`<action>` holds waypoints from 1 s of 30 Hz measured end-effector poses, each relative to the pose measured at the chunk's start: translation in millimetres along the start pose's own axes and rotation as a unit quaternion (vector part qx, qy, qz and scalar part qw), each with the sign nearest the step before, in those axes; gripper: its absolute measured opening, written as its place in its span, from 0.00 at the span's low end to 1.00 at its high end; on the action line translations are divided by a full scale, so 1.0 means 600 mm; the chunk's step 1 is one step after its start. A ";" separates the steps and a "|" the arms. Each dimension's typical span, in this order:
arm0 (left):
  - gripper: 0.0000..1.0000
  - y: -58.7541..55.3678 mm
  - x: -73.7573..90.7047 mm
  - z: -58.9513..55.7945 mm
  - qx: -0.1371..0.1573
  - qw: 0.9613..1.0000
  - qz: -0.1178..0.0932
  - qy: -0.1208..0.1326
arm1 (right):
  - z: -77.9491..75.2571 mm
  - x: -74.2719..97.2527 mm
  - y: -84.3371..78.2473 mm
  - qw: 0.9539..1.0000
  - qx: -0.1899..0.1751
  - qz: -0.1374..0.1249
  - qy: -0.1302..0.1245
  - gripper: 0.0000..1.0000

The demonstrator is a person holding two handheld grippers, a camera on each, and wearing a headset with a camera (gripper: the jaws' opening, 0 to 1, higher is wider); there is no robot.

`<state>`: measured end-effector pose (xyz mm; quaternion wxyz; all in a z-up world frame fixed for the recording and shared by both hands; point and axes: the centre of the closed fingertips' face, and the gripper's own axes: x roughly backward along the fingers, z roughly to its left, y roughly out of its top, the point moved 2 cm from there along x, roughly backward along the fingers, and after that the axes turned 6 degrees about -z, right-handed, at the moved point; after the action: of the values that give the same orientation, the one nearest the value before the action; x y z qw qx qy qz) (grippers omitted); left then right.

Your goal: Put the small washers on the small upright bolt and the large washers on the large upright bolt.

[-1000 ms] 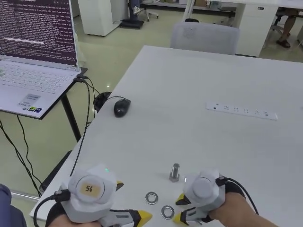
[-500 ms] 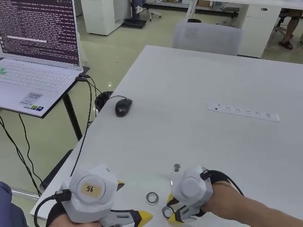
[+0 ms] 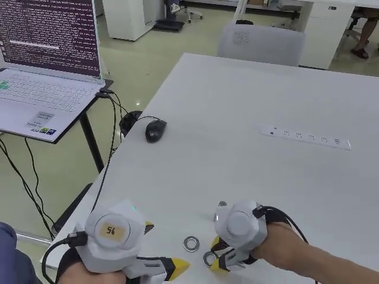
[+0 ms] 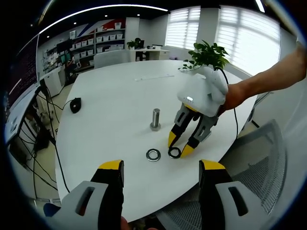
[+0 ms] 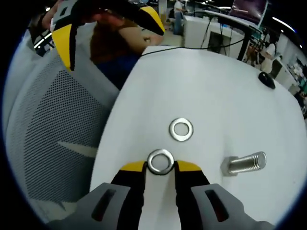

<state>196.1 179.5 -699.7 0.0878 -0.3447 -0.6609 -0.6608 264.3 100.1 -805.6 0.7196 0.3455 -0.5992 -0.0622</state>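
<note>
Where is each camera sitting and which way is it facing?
Head view: on the headset, looking forward and down at the table; a forearm shows.
Left gripper view: rides the left gripper, facing the right gripper; own jaws show.
Right gripper view: looks along its own jaws, pinching a washer.
Shared: both gripper views show the bolt.

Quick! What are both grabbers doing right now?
Left gripper: open, holding nothing.
Right gripper: closed on a washer.
</note>
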 end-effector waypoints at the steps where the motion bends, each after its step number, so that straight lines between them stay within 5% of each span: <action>1: 0.63 0.000 0.000 -0.001 0.000 1.000 0.000 0.000 | -0.001 0.001 -0.001 0.999 0.031 0.009 0.006 0.25; 5: 0.63 -0.001 0.000 -0.002 0.000 1.000 0.001 -0.001 | 0.013 -0.003 0.001 0.992 0.108 0.032 0.059 0.31; 11: 0.63 -0.001 0.001 -0.002 0.001 1.000 0.001 0.001 | 0.001 -0.006 0.005 0.984 0.149 0.057 0.081 0.28; 19: 0.63 0.000 0.001 0.000 0.003 1.000 0.001 0.002 | 0.005 -0.012 0.002 0.977 0.183 0.053 0.092 0.25; 23: 0.63 0.001 0.002 0.001 0.001 1.000 0.001 0.002 | 0.003 -0.009 0.001 0.979 0.173 0.055 0.089 0.23; 30: 0.63 0.004 0.004 0.005 0.001 1.000 -0.001 0.004 | 0.002 -0.005 -0.005 0.990 0.120 0.038 0.062 0.23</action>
<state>197.0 183.0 -696.8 0.0900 -0.3412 -0.6617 -0.6615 263.4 98.6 -809.7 0.7105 0.4095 -0.5692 0.0595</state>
